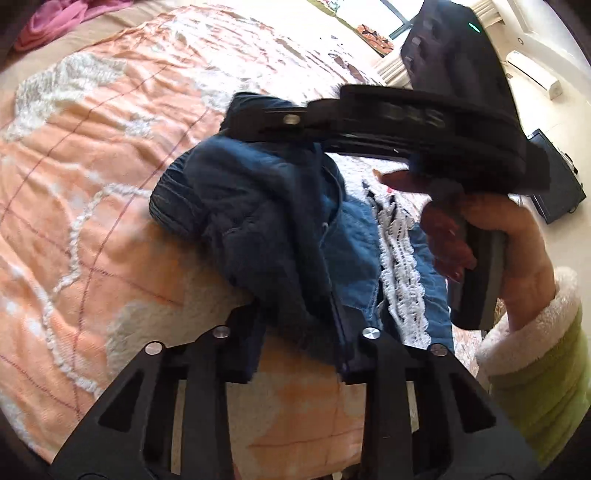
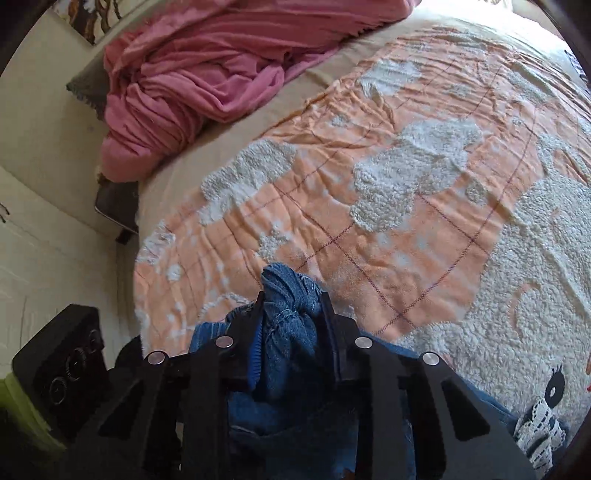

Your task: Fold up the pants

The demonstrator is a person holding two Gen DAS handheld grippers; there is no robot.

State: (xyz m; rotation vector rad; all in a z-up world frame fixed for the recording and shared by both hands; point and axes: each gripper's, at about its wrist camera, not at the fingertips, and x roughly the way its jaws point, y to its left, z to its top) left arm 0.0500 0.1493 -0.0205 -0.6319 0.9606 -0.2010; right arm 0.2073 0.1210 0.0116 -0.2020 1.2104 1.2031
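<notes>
With the left gripper [image 1: 301, 343] and right gripper [image 2: 291, 332] each clenched on bunched jeans [image 1: 266, 221], thick uneven folds between the jaws may slip free when lifted.

Bright daylight from the window [image 1: 397, 20] blows out far corners, soft shadows on the bedspread [image 2: 406, 192], heavy fisheye bending and dark vignette at edges, motion blur on the right gripper [image 1: 266, 122].

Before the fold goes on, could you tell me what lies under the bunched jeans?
The jeans rest on the orange-and-white bedspread; a white lace trim shows along their side. What lies beneath the bunch itself is covered.
</notes>
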